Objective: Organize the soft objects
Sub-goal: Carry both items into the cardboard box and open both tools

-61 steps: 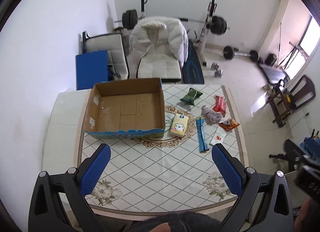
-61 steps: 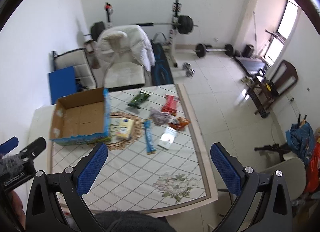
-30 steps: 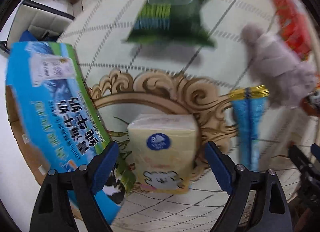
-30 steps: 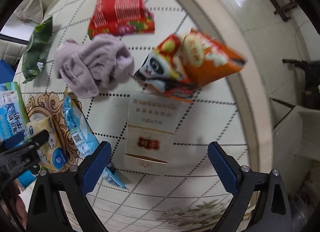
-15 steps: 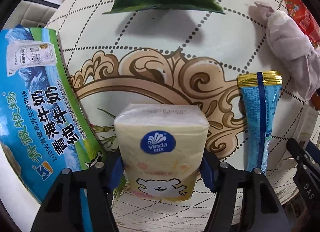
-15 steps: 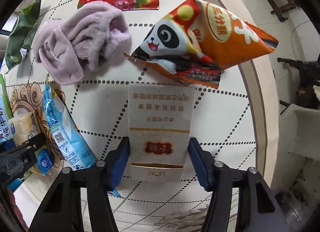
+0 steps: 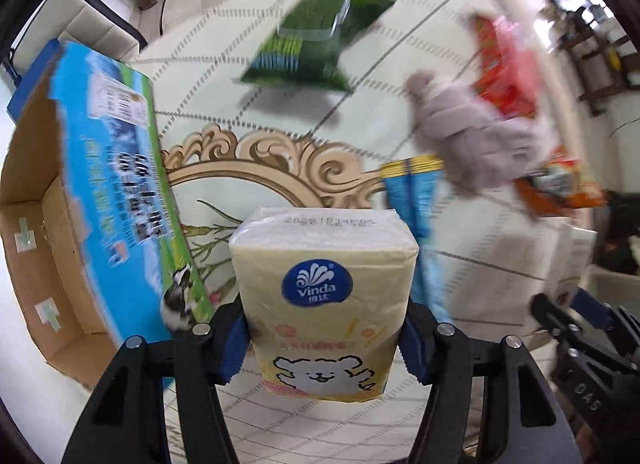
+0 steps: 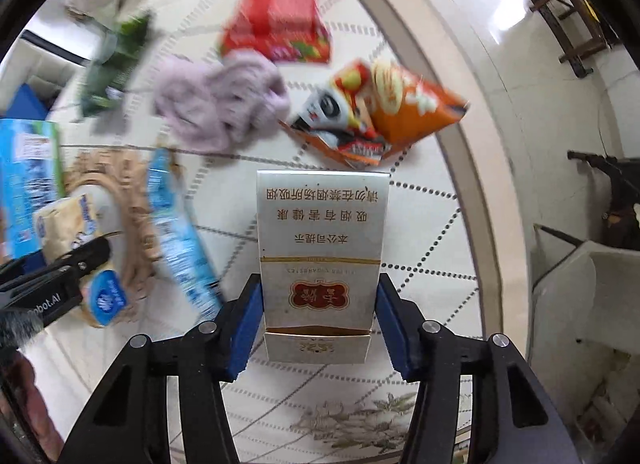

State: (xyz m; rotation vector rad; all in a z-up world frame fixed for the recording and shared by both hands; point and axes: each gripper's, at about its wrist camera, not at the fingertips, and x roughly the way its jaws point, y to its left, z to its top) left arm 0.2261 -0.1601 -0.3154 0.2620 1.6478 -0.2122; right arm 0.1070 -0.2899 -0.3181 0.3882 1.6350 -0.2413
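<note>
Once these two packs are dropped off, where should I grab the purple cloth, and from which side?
Take the purple cloth at its bunched middle, coming straight down from above. It lies in a crumpled heap with no firm edge, so the raised folds give the fingers most to pinch. The red packet and orange snack bag crowd its far and right sides, so a sideways approach would likely snag them.
</note>
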